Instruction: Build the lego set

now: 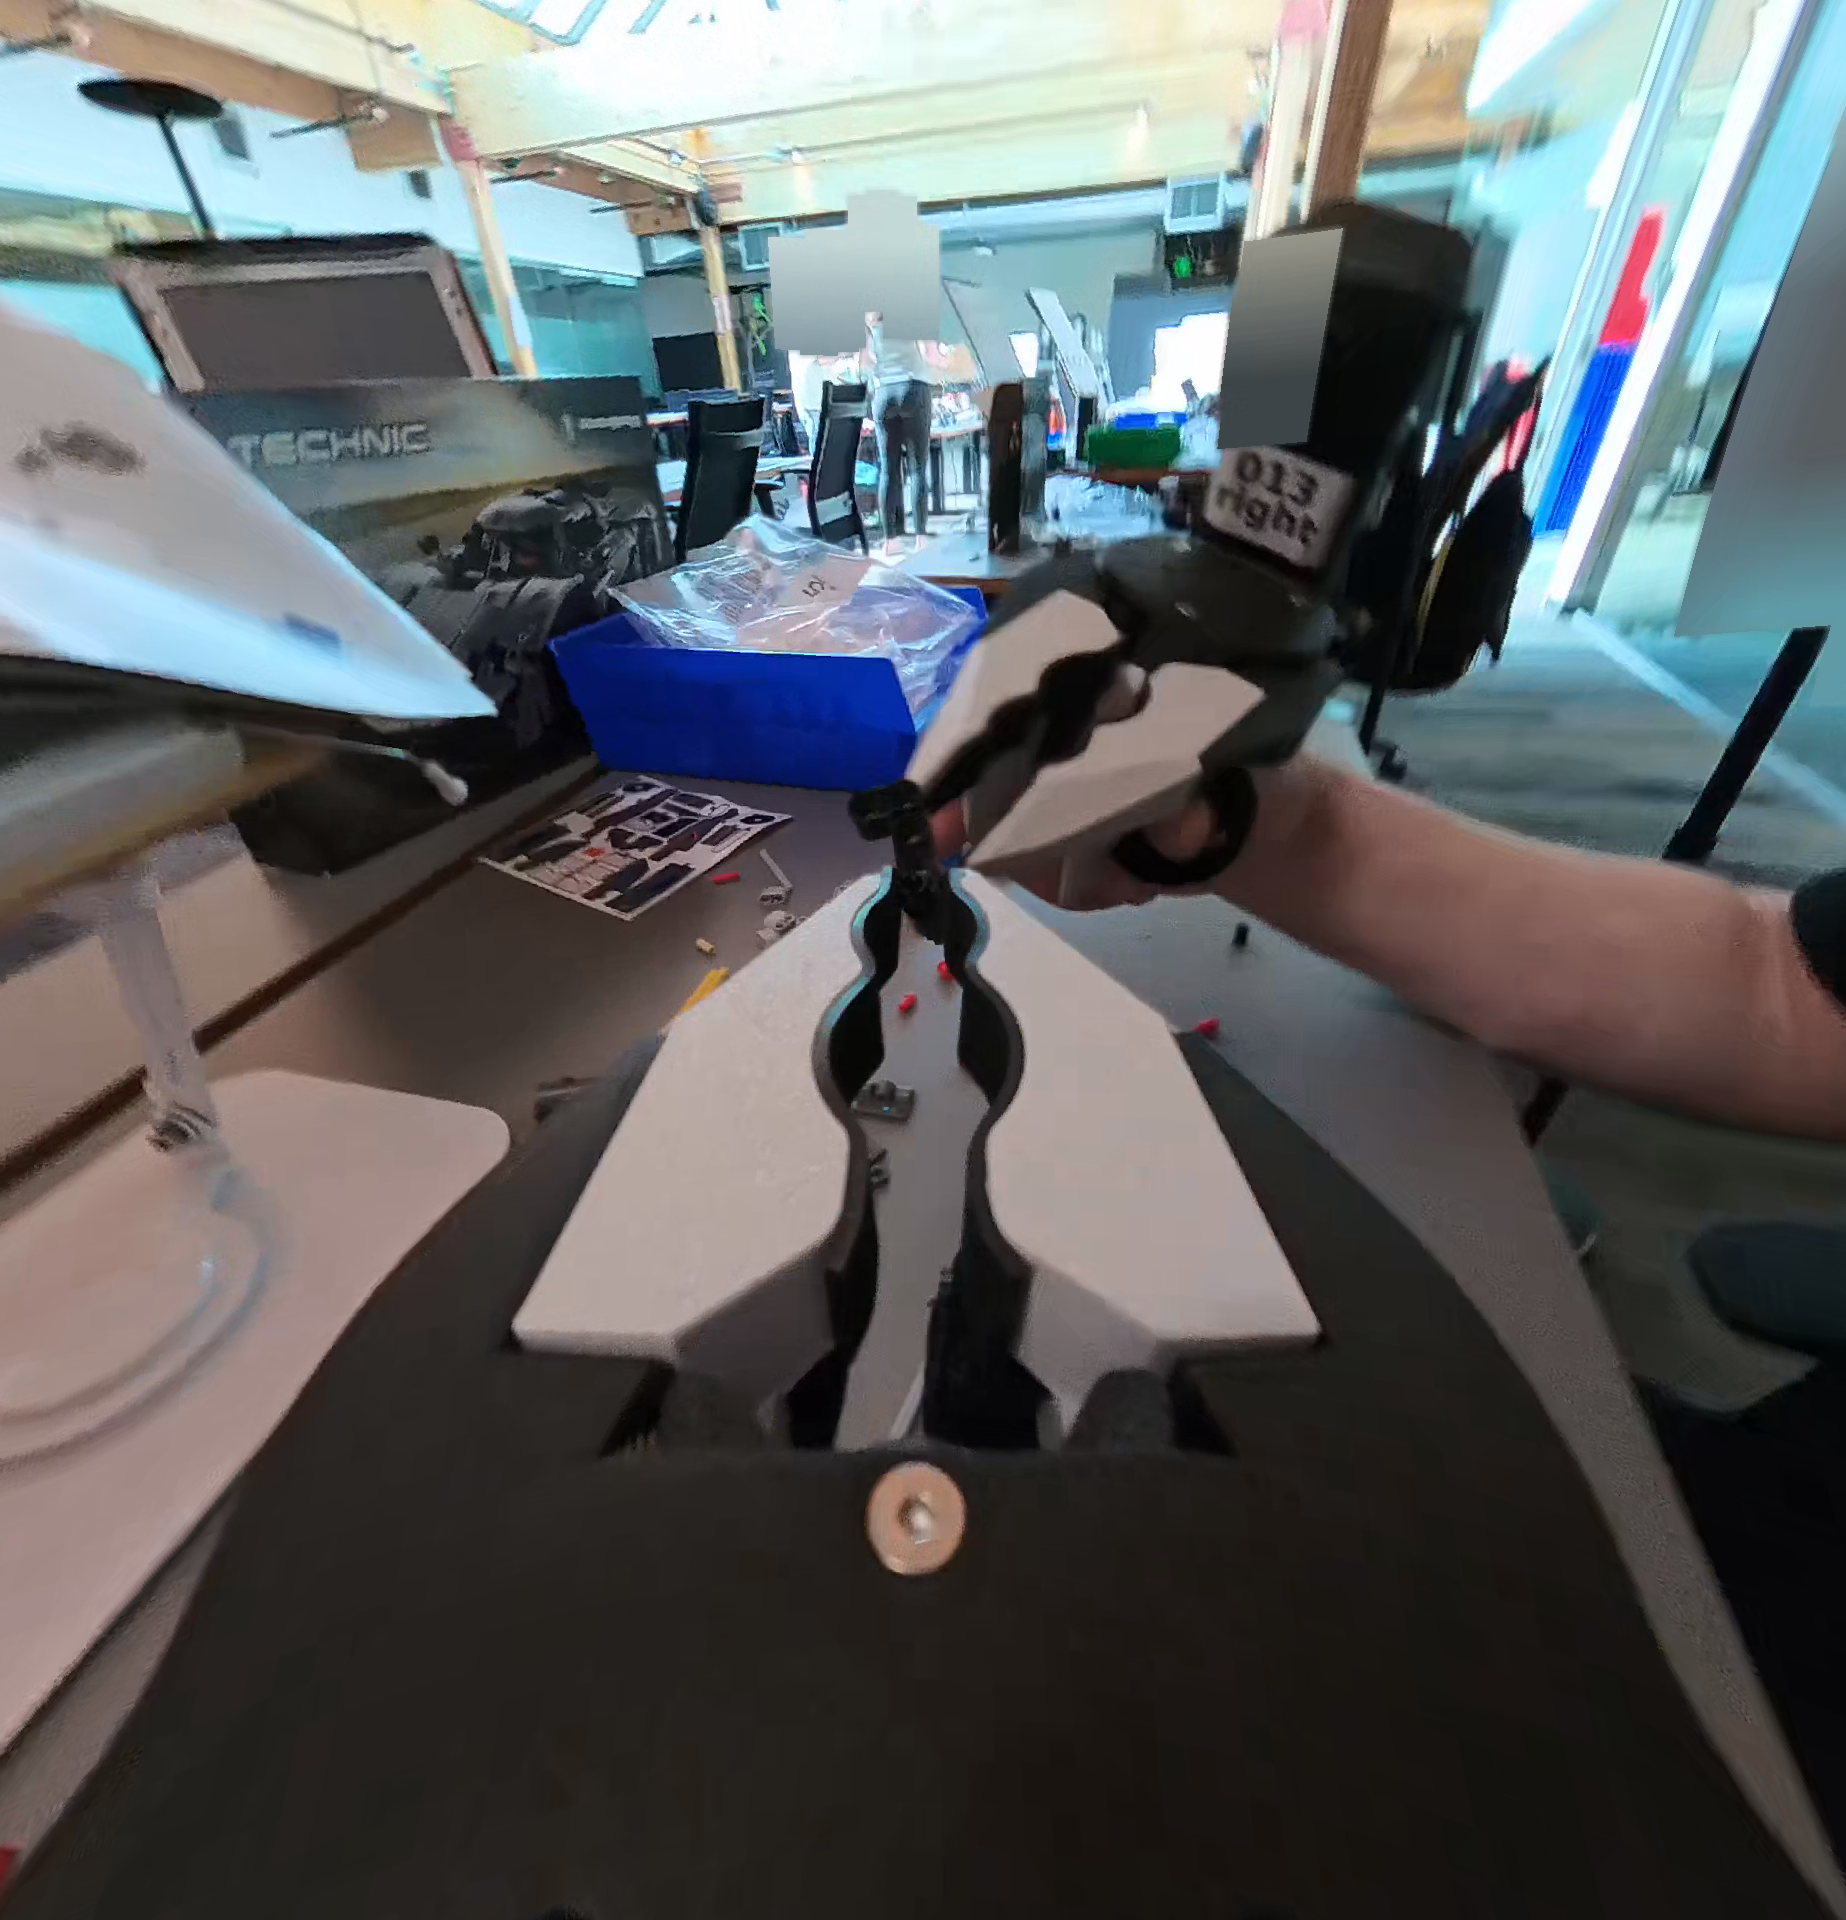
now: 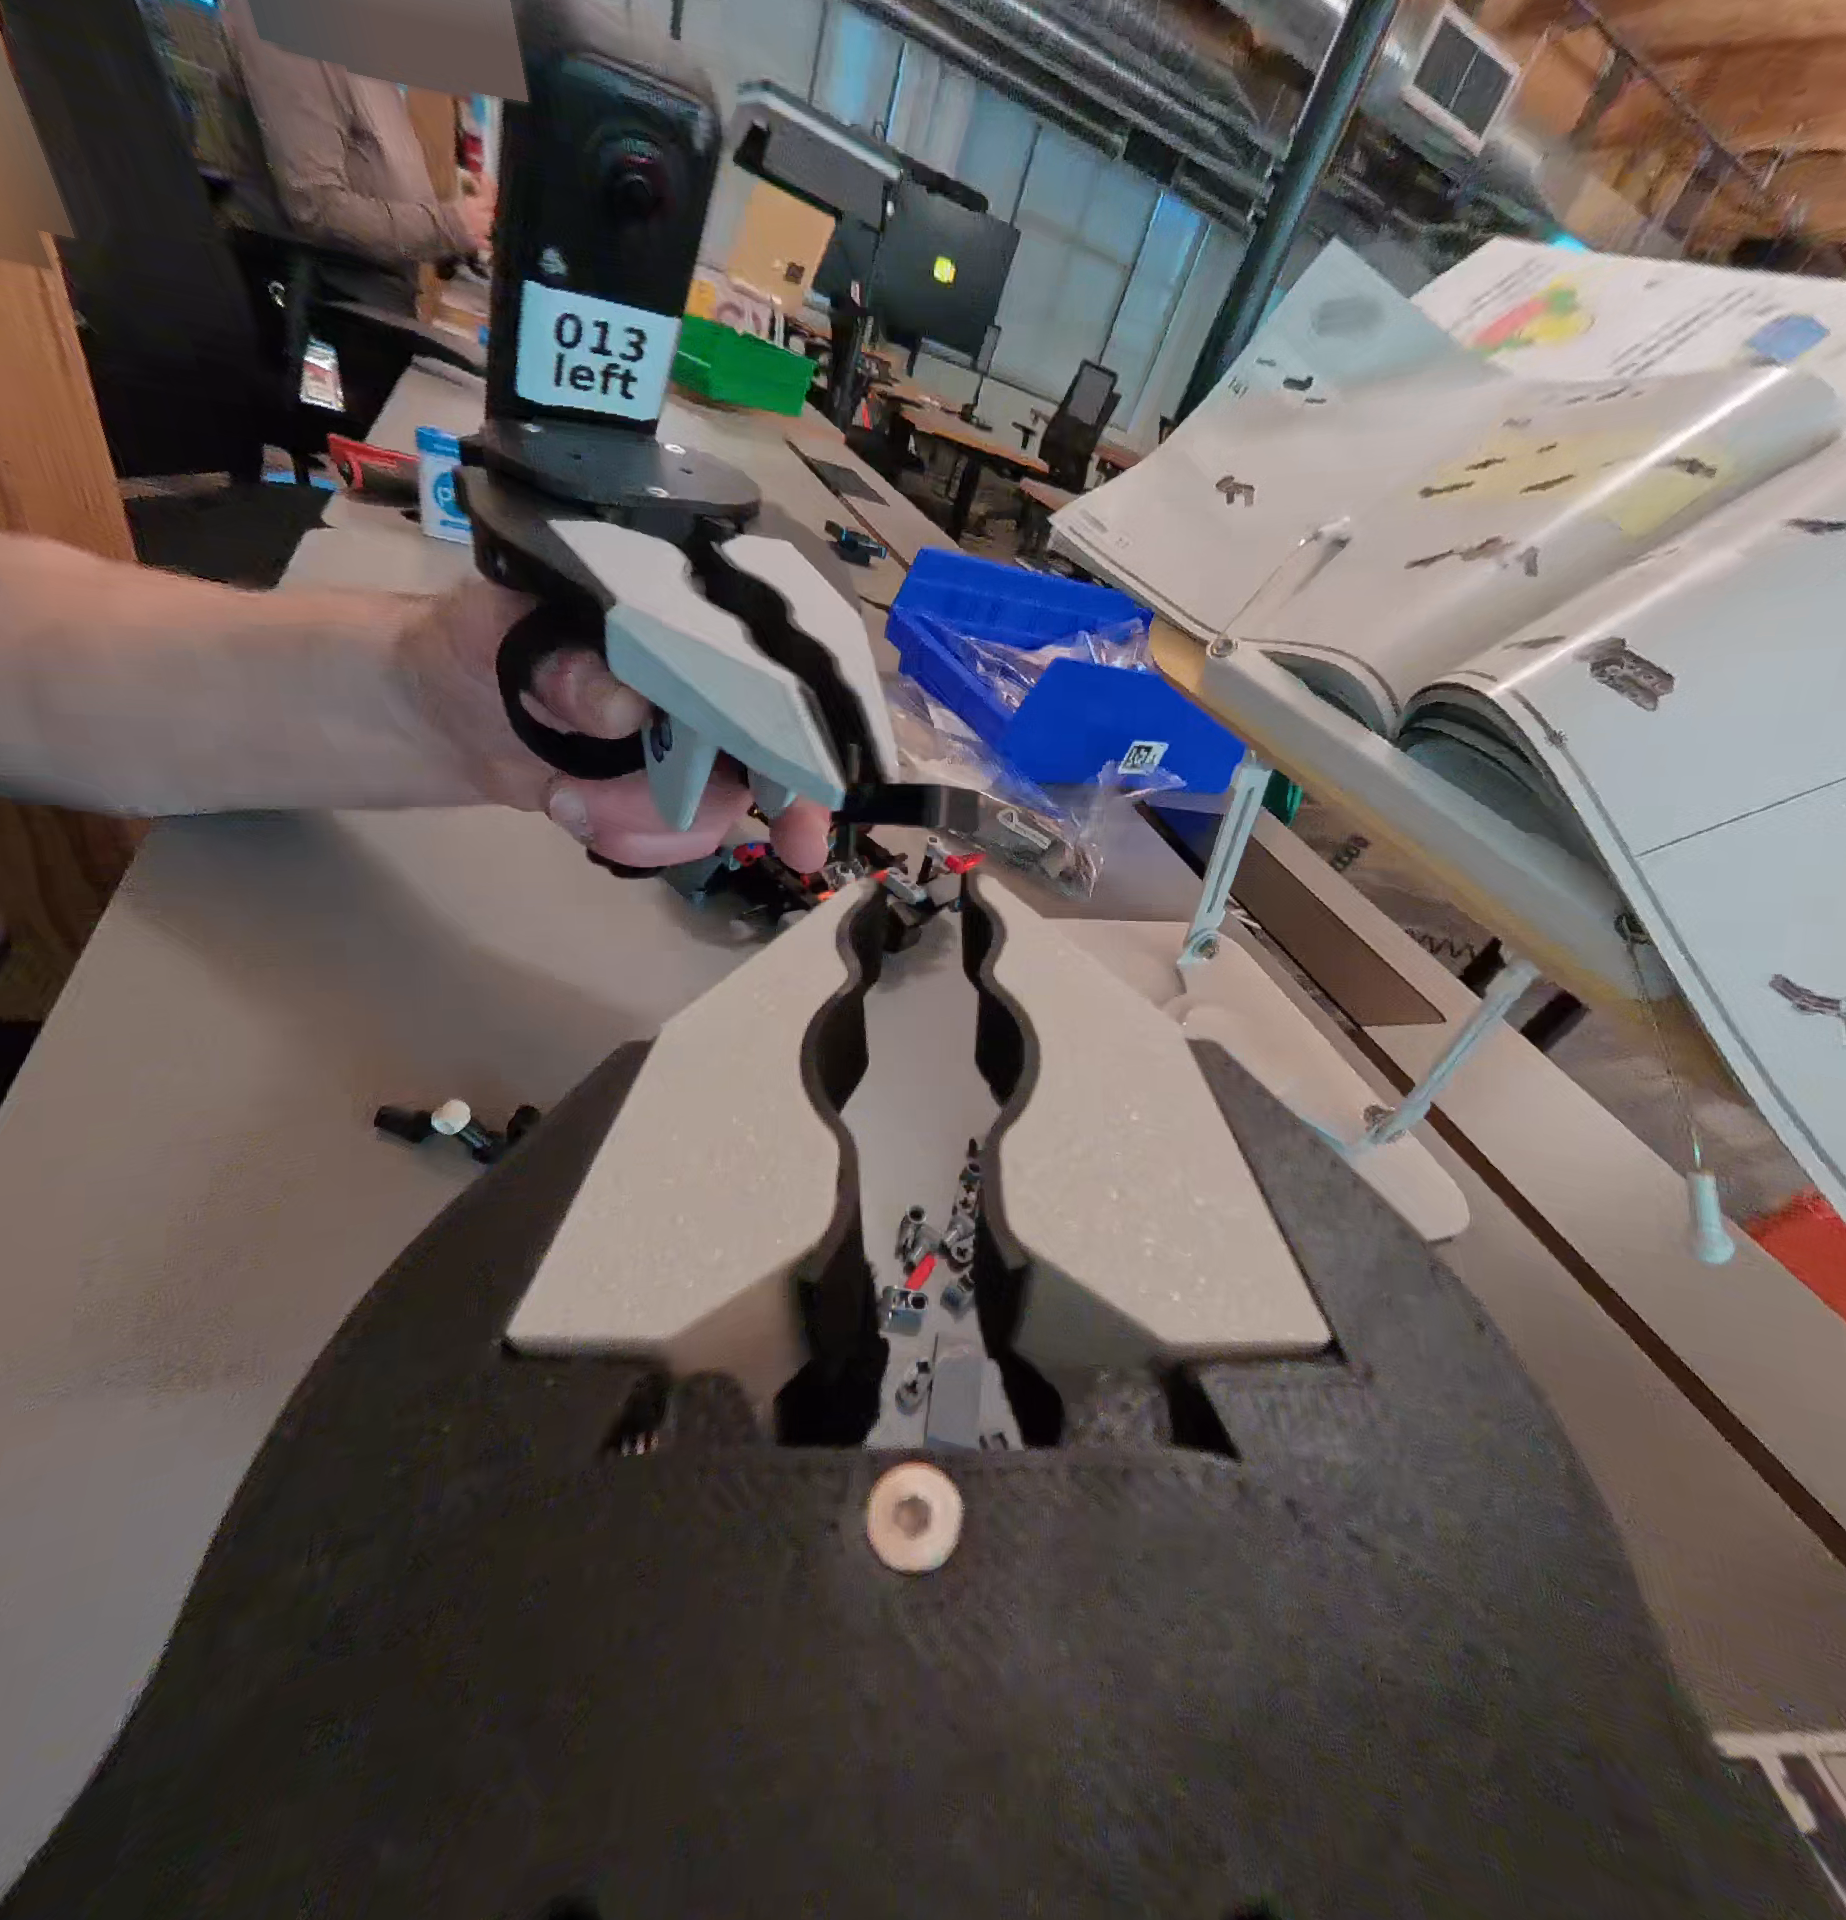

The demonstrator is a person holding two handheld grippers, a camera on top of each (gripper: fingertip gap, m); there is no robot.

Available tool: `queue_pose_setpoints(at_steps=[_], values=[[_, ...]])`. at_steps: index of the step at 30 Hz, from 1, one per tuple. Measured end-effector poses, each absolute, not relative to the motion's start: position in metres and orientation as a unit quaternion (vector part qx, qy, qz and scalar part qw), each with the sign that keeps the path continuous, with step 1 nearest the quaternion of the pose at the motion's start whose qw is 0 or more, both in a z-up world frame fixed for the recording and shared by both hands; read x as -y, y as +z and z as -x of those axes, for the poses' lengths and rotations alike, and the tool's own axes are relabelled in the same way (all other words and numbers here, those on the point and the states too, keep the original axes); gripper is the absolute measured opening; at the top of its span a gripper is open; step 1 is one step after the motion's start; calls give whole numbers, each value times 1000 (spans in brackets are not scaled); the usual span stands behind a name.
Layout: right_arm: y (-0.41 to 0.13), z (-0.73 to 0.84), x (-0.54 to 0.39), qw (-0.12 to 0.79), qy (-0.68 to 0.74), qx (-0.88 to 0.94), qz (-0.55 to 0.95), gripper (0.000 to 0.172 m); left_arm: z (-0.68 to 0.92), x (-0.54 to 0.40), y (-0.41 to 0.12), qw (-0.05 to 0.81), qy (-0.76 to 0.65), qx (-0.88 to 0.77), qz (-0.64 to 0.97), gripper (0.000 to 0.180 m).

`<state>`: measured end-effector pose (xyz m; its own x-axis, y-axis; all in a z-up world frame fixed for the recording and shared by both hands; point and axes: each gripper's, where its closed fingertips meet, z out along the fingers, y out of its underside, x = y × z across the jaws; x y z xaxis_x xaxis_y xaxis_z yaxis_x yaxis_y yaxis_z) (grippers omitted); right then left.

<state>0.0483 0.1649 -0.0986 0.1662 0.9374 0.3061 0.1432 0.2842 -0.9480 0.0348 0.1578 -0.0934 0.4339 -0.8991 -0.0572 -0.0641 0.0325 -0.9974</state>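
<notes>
The left gripper had its fingers nearly closed on a black brick-toy piece, a slim upright part pinched at the tips and sticking up past them. The right gripper, coming in from above and to the right of the left fingers, reached the top of that same black assembly; its fingers stood only narrowly apart, but motion blur meant I couldn't tell if they pressed on it. Seemingly 1 gripper steadied the part so the other could work its upper end.

From the right wrist view, a small grey, red and black brick sub-assembly sat right at the right fingertips, w/ the left gripper's black piece just above it.

Below the left fingers, loose red pins lay on the grey table. Beyond them to the left lay a sticker sheet, and farther off a blue bin w/ clear plastic bags. An open instruction book on a stand sat to the right of the right fingers, propped for reading.
</notes>
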Motion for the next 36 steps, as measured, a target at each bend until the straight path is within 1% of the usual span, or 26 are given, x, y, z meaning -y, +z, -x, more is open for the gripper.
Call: queue_pose_setpoints(at_steps=[4, 5, 7, 10, 13, 25, 36], values=[[-104, -47, -162, 554, 368, 561, 493, 29, -44, -143, -93, 608, -317, -459, 565, 5], [-105, -46, -159, 546, 380, 563, 491, 31, -45, -142, -96, 606, -301, -472, 566, 5], [-102, -46, -151, 541, 397, 565, 479, 27, -46, -139, -100, 608, -272, -492, 562, 5], [-97, -48, -143, 531, 427, 567, 463, 18, -48, -135, -101, 608, -265, -504, 553, 5], [-98, -47, -141, 526, 430, 571, 461, 16, -48, -133, -103, 607, -252, -516, 550, 5], [-105, -52, -129, 514, 433, 594, 442, 14, -53, -122, -111, 600, -220, -561, 526, 5], [-106, -52, -130, 516, 438, 590, 440, 14, -53, -123, -112, 614, -217, -557, 515, 5]])
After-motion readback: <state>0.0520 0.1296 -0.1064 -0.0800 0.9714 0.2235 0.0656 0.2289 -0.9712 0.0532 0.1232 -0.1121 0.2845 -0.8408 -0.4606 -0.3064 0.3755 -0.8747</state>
